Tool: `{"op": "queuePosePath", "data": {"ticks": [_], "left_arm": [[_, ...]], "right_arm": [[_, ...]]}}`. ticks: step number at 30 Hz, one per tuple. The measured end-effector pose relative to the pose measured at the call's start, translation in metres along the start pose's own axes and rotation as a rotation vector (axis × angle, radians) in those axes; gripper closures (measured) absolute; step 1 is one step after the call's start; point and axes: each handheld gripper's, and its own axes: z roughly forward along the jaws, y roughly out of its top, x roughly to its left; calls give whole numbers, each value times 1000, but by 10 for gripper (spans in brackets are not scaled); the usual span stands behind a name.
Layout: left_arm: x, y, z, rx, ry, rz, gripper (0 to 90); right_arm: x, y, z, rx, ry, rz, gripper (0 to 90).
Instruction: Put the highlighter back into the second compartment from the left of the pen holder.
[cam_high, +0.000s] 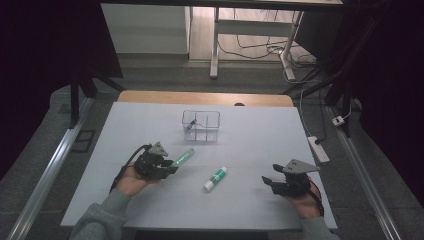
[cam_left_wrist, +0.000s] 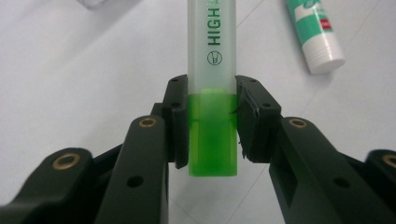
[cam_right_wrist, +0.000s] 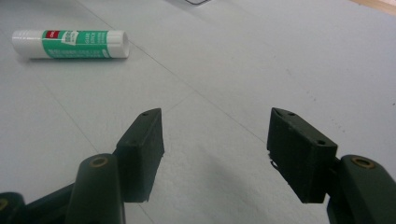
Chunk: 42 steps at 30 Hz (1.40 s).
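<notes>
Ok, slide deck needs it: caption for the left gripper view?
Left gripper clamps a green highlighter near its coloured end, glue stick lying beyond.

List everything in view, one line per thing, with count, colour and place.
highlighter: one, green with a frosted cap, held in the left claw above the sheet
glue stick: one, white and green, lying mid-sheet between the claws
clear organiser: one, transparent, compartmented, far middle of the sheet
table sheet: one, white, over a wooden table
power strip: one, white, floor at the right
left claw: one, black, shut on the highlighter
right claw: one, black, open, low over the sheet
</notes>
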Motion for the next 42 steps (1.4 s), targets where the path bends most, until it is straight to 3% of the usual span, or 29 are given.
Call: {"op": "queuePosePath", "data": {"ticks": [18, 42], "left_arm": [[-3, 23, -11, -120, -14, 71, 661], [-22, 26, -2, -124, -33, 149, 661]], "right_arm": [[1, 0, -3, -10, -7, 4, 358], [8, 6, 1, -20, 16, -10, 356]]}}
